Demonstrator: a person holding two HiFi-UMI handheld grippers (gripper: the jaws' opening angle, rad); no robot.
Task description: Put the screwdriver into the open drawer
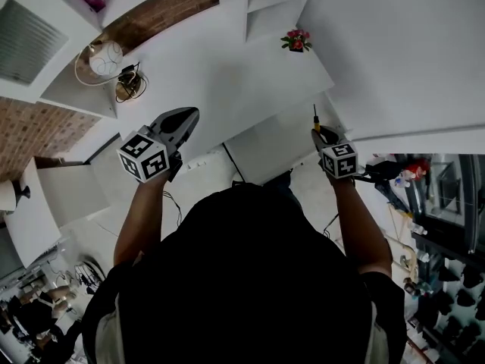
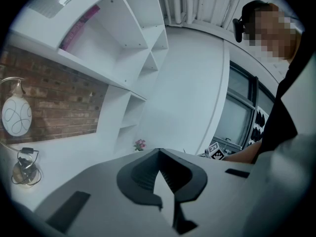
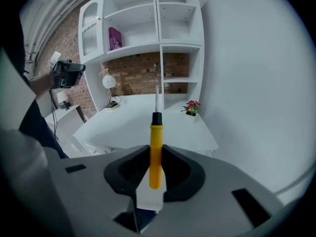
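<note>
Tabletop (image 1: 220, 67): white, bearing small flower pot (image 1: 296, 41); brick wall (image 3: 140, 78) and shelves (image 3: 148, 23) behind. Right tongs (image 3: 156, 154): clamped on yellow-handled screwdriver (image 3: 155, 137), tip forward. Left tongs (image 2: 159, 154): closed, empty.

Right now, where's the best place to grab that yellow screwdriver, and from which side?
Grab the screwdriver by its thick yellow handle, coming from the butt end, as the right gripper does: jaws shut on the handle's two sides, thin metal shaft pointing away in front. The handle is fat and straight, so probably steadier than the skinny shaft.
</note>
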